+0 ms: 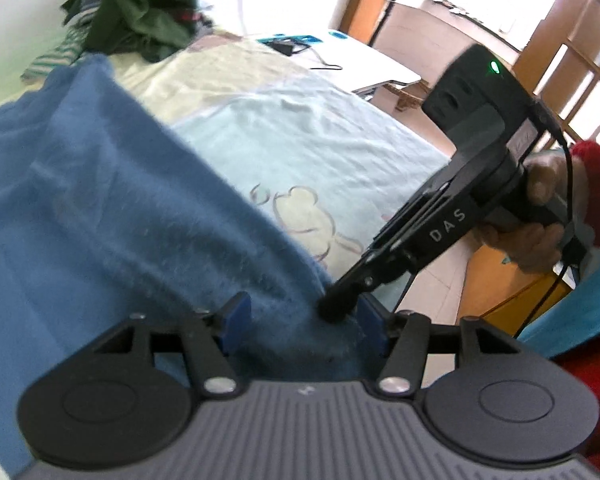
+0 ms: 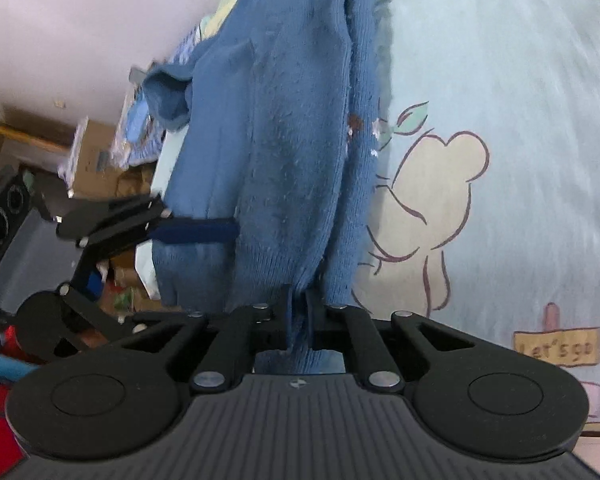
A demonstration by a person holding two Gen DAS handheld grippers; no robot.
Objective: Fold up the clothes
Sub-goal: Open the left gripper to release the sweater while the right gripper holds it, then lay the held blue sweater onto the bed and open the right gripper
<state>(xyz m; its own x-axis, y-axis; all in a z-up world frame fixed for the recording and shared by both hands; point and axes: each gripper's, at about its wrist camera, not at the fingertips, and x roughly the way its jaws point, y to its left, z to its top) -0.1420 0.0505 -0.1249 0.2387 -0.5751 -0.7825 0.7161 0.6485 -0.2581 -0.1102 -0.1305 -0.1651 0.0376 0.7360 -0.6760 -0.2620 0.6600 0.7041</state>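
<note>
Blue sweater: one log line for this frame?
blue sweater on bed sheet | right gripper shut on hem | left gripper open around hem

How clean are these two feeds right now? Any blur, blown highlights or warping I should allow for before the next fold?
Left wrist view: the blue sweater is smeared by motion blur, the windows are blown out white, and the fisheye bends the bed sheet. Right wrist view: sharper on the sweater knit, some blur toward the sheet's right edge, the left gripper soft, and dark vignette corners.

Left tongs (image 1: 300, 320) spread around blue sweater (image 1: 120, 200) edge
</note>
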